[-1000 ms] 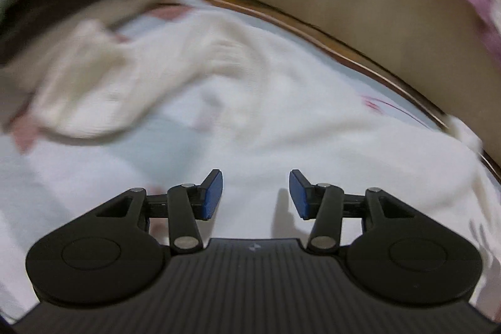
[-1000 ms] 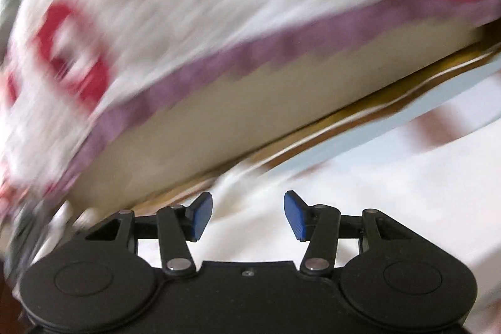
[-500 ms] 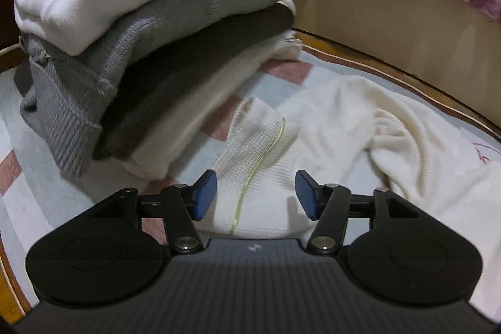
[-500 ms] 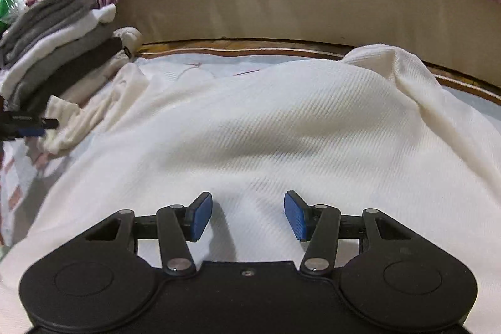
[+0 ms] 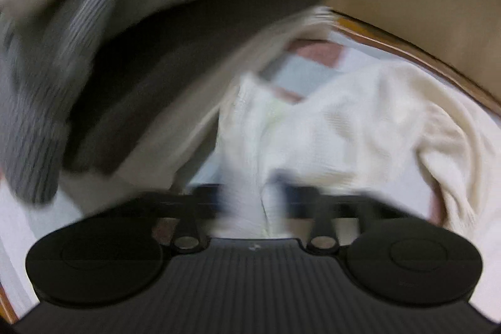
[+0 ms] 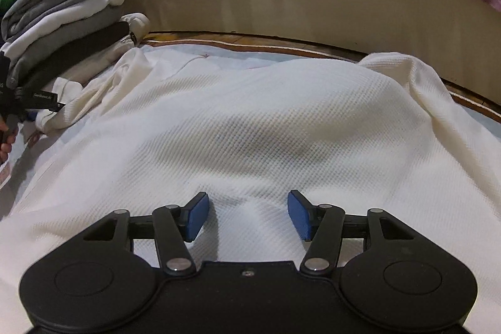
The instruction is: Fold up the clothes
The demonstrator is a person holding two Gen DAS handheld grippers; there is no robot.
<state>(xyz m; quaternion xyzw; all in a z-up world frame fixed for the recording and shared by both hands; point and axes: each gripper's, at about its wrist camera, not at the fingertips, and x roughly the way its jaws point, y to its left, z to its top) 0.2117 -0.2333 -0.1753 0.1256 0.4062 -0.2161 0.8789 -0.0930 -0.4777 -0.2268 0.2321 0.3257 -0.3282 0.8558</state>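
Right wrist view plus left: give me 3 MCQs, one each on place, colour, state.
1. Where is the stack of folded clothes in the right wrist view?
A. upper left
B. lower right
C. centre

2. What colour is the garment spread under the right tool?
A. grey
B. cream-white
C. red

3. How is the left tool?
A. wide open over bare mat
B. out of view
C. shut on the garment's cuff

Answers:
1 A: the stack sits beside the bed base at upper left.
2 B: cream-white textured knit.
3 C: cuff fabric is pinched between its blurred pads.
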